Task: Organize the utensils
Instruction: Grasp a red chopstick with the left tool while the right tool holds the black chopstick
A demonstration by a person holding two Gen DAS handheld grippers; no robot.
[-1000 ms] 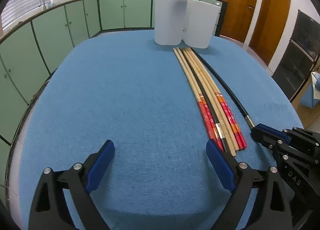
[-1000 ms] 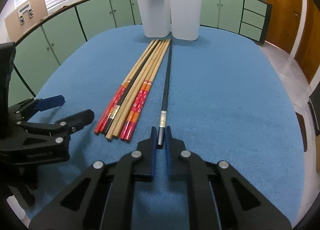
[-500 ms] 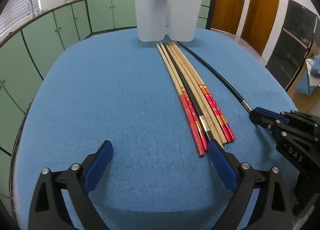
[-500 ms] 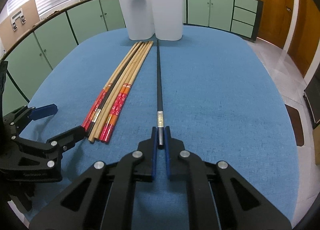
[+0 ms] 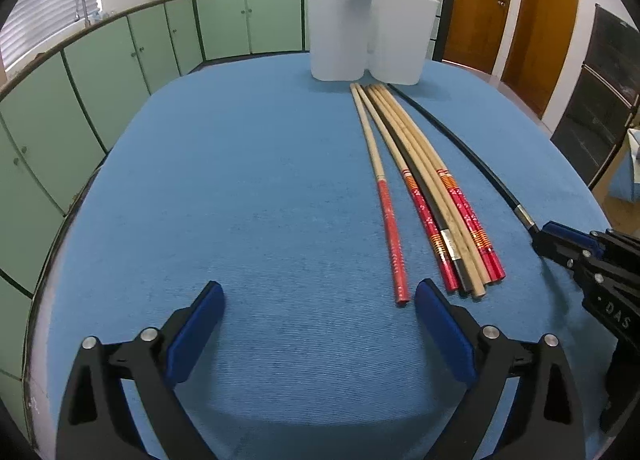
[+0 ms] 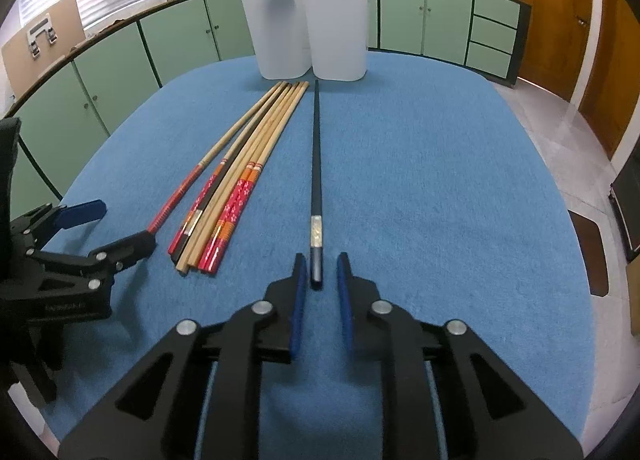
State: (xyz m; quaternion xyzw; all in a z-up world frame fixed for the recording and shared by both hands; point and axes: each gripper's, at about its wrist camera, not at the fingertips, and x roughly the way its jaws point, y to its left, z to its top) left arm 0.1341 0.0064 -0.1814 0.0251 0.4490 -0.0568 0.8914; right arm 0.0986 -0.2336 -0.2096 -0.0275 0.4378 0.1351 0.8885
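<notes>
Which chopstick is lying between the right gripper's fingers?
The black chopstick lying alone, apart from the bundle; its end sits between the open right gripper.

Left wrist view: white letters "DAS" on the black body of the right gripper (image 5: 538, 238), at the right edge; the marking runs off behind the frame edge, so it may be part of a longer word.

Right wrist view: a line of small raised lettering on the black body of the left gripper (image 6: 116, 225), low on its side; too blurred to read.

Black chopstick (image 6: 316, 183): silver band near its end carries a pattern, no legible characters. Red chopsticks (image 5: 432, 219): printed white and gold marks, decorative, nothing readable.
</notes>
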